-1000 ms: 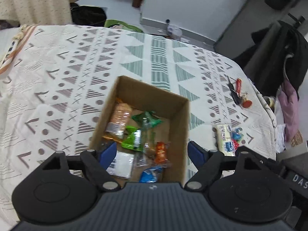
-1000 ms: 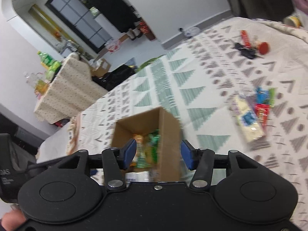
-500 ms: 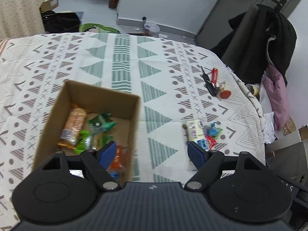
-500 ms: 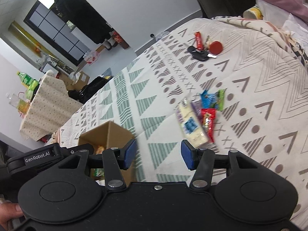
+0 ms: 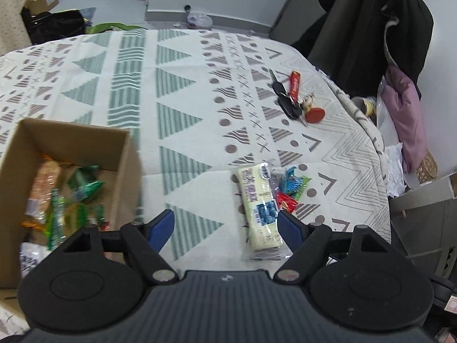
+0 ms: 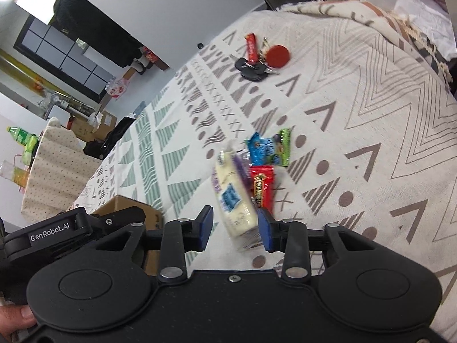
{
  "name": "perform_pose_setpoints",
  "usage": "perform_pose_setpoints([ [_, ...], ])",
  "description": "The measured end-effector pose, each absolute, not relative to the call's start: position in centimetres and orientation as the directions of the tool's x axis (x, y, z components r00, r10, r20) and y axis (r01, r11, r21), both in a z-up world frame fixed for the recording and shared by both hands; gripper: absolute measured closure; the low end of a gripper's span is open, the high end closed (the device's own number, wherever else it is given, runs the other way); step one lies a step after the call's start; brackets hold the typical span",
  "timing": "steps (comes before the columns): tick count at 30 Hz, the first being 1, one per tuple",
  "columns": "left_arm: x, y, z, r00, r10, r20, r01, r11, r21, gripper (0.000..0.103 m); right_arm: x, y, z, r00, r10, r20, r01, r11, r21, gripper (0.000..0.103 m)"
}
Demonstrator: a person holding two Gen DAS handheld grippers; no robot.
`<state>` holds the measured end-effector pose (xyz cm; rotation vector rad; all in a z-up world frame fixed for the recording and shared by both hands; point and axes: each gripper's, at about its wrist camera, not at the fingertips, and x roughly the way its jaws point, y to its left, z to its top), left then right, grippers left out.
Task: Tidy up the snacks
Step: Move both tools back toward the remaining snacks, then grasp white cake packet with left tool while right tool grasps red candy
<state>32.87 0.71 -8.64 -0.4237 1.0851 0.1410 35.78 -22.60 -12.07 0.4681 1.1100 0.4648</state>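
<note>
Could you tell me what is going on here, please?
A person with a gripper in each hand is sorting snacks into a cardboard box. Several are already in it. Both the left gripper and right gripper are open and empty, near a pale packet and small wrappers lying on the cloth.

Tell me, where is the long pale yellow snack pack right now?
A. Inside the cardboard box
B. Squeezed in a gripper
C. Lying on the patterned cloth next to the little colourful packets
C. The pale yellow snack pack lies flat on the patterned cloth beside the small colourful packets, outside the cardboard box, and both the left gripper and the right gripper are open around nothing.
</note>
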Motion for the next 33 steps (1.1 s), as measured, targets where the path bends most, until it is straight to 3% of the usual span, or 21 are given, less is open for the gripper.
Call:
perform_pose_setpoints([
  [18, 39.9, -2.3, -17.4, 0.352, -0.170, -0.920, -0.375, 0.875, -0.305, 0.031, 40.8, -22.0, -18.9, 0.268, 0.577, -0.772, -0.066, 0.810, 0.583, 0.072],
  [24, 40.2, -2.2, -19.2, 0.328, -0.166, -0.930, -0.404, 0.865, -0.297, 0.051, 41.0, -21.4, -19.9, 0.235, 0.588, -0.774, -0.079, 0.805, 0.588, 0.072],
  [26, 40.3, -2.0, -19.1, 0.334, -0.178, -0.925, -0.401, 0.862, -0.311, 0.068, 41.1, -20.9, -20.0, 0.228, 0.591, -0.774, -0.093, 0.804, 0.587, 0.072],
  [33, 39.6, -0.2, -18.4, 0.332, -0.169, -0.928, -0.431, 0.848, -0.309, 0.071, 41.2, -18.5, -20.0, 0.222, 0.572, -0.789, -0.145, 0.820, 0.554, 0.076],
])
